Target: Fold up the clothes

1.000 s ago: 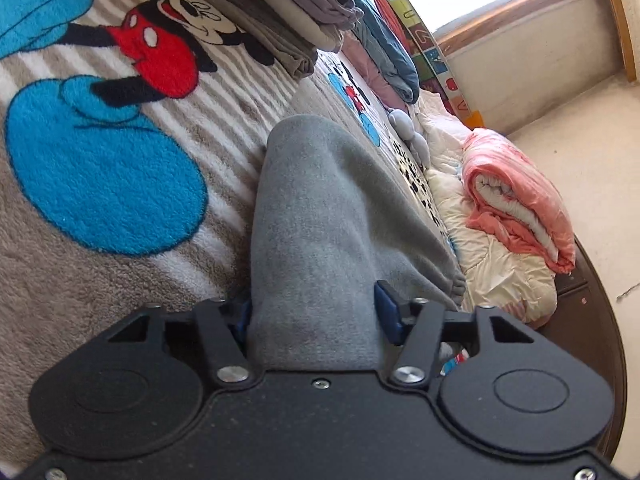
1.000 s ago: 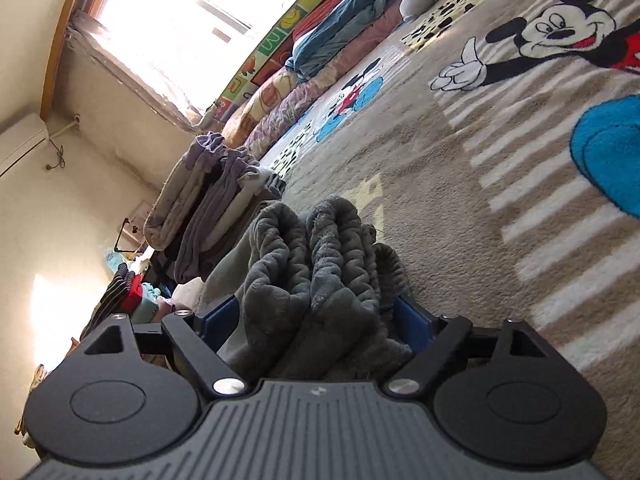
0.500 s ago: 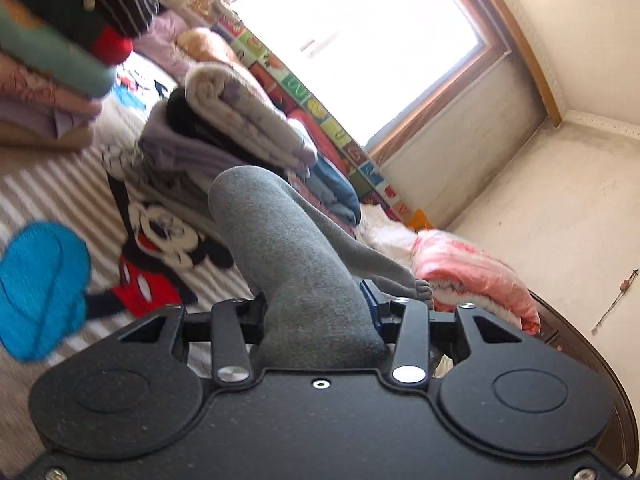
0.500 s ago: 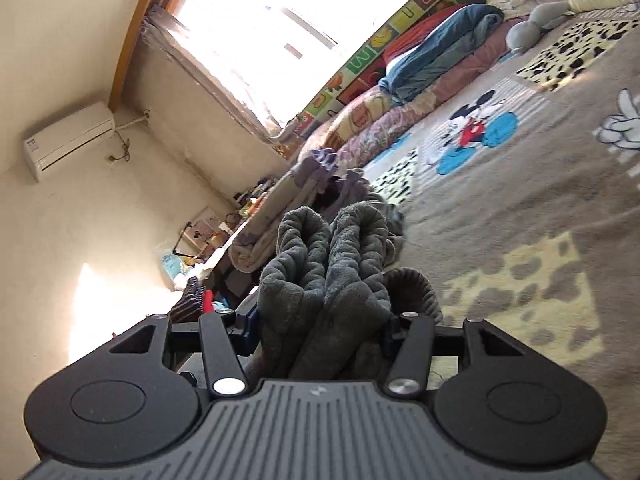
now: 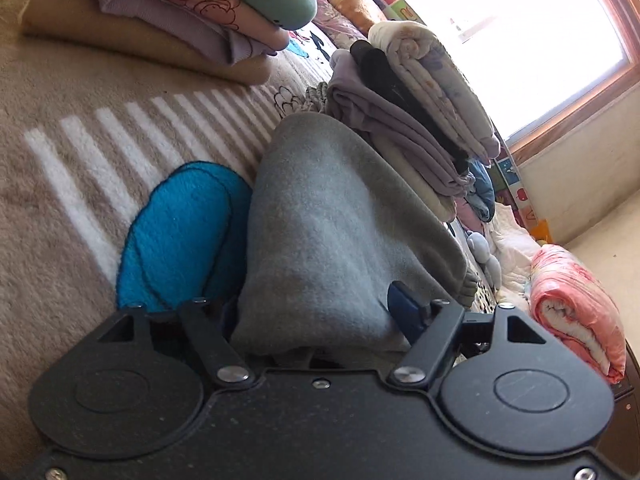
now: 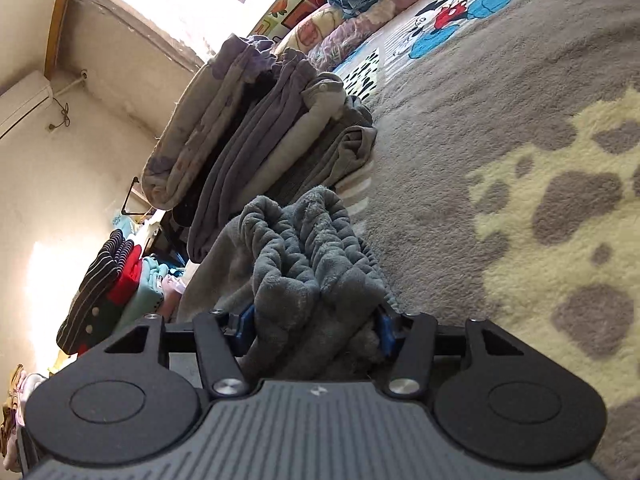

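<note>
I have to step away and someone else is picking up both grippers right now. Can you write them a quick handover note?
Left gripper: shut on the smooth folded end of the grey fleece garment, low over the cartoon blanket.
Right gripper: shut on the same garment's bunched elastic end.
Nearby: a finished folded stack just beyond the garment, and a second stack further off.
Done: the garment looks folded into a compact bundle.
Left: probably set it on or beside a stack, release both grippers, then fetch the next item.
</note>
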A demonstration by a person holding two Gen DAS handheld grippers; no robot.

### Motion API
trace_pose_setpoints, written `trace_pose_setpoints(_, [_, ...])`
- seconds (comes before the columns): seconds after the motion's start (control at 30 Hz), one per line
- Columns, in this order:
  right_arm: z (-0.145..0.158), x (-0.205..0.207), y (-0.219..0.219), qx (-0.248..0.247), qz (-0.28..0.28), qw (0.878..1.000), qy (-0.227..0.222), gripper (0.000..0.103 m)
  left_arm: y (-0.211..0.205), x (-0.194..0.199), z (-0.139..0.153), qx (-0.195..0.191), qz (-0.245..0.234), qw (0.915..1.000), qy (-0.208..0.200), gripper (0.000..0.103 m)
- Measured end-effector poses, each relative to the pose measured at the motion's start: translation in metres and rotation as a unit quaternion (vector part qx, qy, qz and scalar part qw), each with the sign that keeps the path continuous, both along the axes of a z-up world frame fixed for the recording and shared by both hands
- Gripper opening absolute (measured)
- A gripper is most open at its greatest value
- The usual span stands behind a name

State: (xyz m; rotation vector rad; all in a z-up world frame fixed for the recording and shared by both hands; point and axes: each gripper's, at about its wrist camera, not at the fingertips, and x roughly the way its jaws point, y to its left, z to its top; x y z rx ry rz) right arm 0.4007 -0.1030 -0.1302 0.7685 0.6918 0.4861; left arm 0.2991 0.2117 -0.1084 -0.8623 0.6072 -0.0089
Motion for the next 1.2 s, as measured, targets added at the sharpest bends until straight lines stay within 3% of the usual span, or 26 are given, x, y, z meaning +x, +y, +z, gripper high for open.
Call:
trace_pose_setpoints(0.13, [0.009,-0.025,-0.011,-0.024,-0.002,1.000,0.013,0.062,-0.001,-0.020,-0.003,0.002,0.000,1.0000,0.003,0.077])
trace_pose_setpoints(0.17, [0.011,-0.031,-0.016,-0.025,-0.007,0.999,0.027,0.073,-0.001,-0.025,-0.003,0.001,0.001,1.0000,0.004,0.078])
trace_pose_setpoints(0.23, [0.014,-0.048,-0.020,-0.041,-0.001,0.998,0.038,0.076,-0.007,-0.038,-0.002,0.007,0.004,0.9999,0.012,0.078])
trace_pose_setpoints(0.37, [0.017,-0.099,-0.022,-0.122,0.033,0.992,0.024,0.077,-0.033,-0.060,0.004,0.060,0.004,0.9977,0.030,0.078])
trace_pose_setpoints(0.43, [0.018,-0.125,-0.026,-0.133,0.036,0.990,0.028,0.077,-0.049,-0.072,0.009,0.091,-0.009,0.9950,0.040,0.083])
trace_pose_setpoints(0.5, [0.022,-0.149,-0.028,-0.149,0.042,0.987,0.033,0.077,-0.064,-0.085,0.012,0.117,-0.032,0.9915,0.049,0.098])
trace_pose_setpoints(0.63, [0.029,-0.194,-0.033,-0.173,0.054,0.982,0.049,0.086,-0.092,-0.115,0.020,0.205,-0.093,0.9724,0.063,0.103])
trace_pose_setpoints(0.7, [0.035,-0.213,-0.034,-0.175,0.056,0.981,0.057,0.103,-0.098,-0.135,0.023,0.232,-0.093,0.9661,0.062,0.103])
trace_pose_setpoints(0.83, [0.049,-0.247,-0.035,-0.179,0.050,0.981,0.058,0.103,-0.100,-0.172,0.036,0.261,-0.082,0.9601,0.057,0.103])
trace_pose_setpoints(0.97, [0.062,-0.282,-0.036,-0.184,0.044,0.980,0.059,0.103,-0.112,-0.203,0.064,0.332,-0.074,0.9391,0.051,0.103])
trace_pose_setpoints(1.07, [0.090,-0.298,-0.031,-0.209,0.038,0.977,0.028,0.103,-0.121,-0.225,0.088,0.372,-0.073,0.9246,0.032,0.103])
trace_pose_setpoints(1.2, [0.131,-0.317,-0.023,-0.247,0.036,0.968,-0.017,0.103,-0.124,-0.250,0.121,0.405,-0.068,0.9115,0.010,0.103])
